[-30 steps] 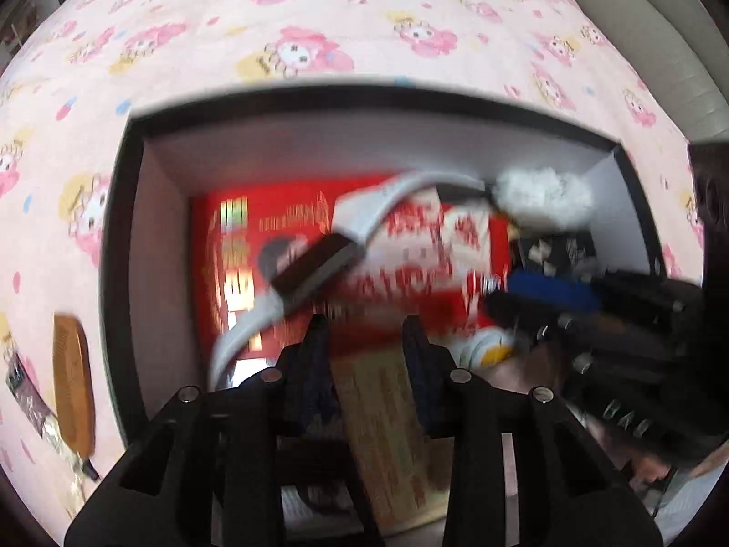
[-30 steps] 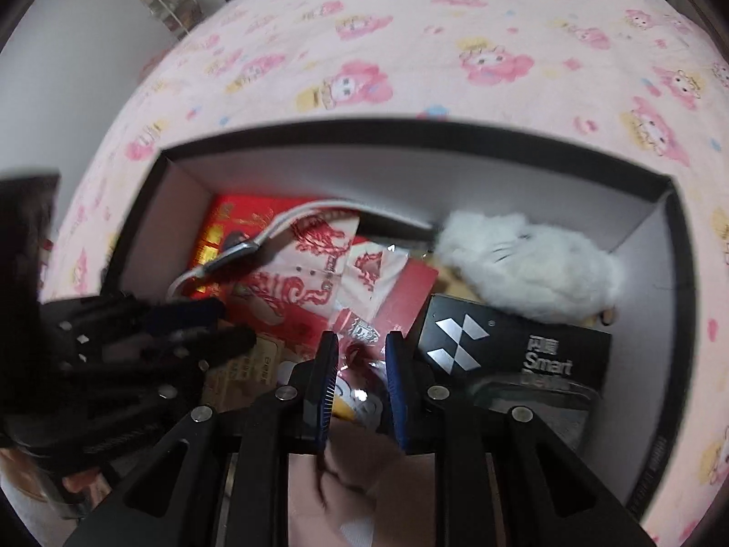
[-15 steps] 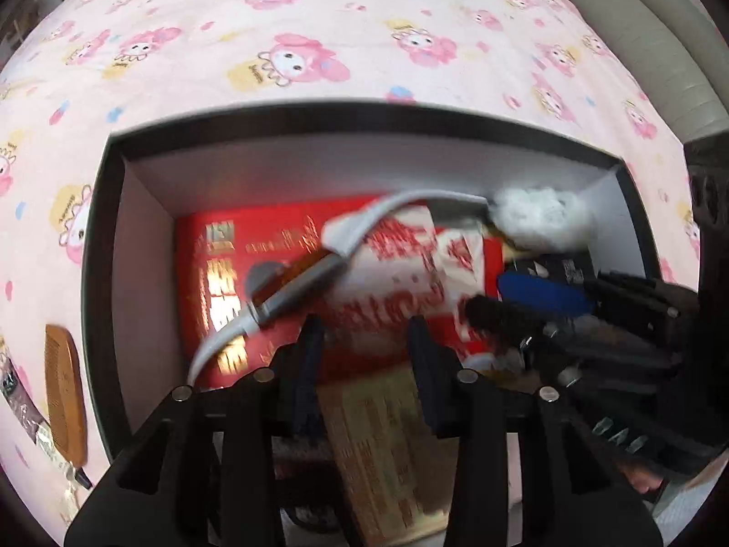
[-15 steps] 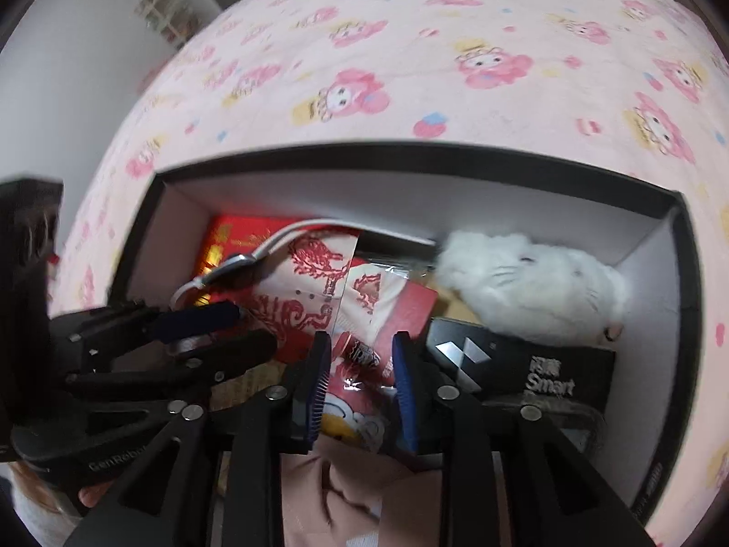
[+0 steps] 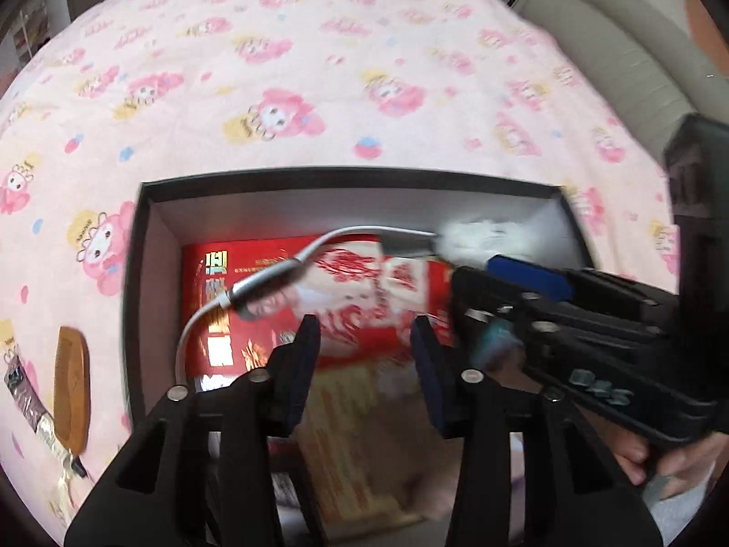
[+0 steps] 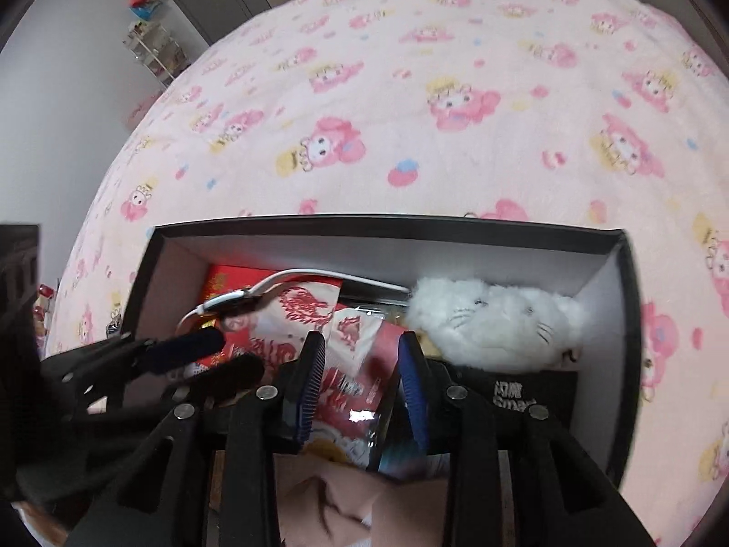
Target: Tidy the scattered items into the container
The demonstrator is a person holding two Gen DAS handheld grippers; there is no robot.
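Observation:
A black box with white inner walls (image 5: 150, 282) (image 6: 606, 301) sits on the pink bed cover and holds red packets (image 5: 364, 291) (image 6: 346, 364), a smartwatch with a white strap (image 5: 269, 282) (image 6: 237, 301), a white plush toy (image 6: 492, 323) (image 5: 474, 234), a black "Smart" box (image 6: 528, 392) and a tan card (image 5: 360, 446). My left gripper (image 5: 364, 337) is open and empty above the box's near side. My right gripper (image 6: 362, 351) is open and empty over the red packets. Each gripper shows in the other's view: the right one (image 5: 474, 282), the left one (image 6: 228, 355).
A wooden comb (image 5: 70, 387) and a thin dark packet (image 5: 27, 401) lie on the bed cover left of the box. A beige sofa (image 5: 615, 54) stands at the far right. A shelf rack (image 6: 150, 45) stands by the wall at the back left.
Both grippers have opened wider and pulled back and up from the box's contents. The box now sits lower and smaller in both views.

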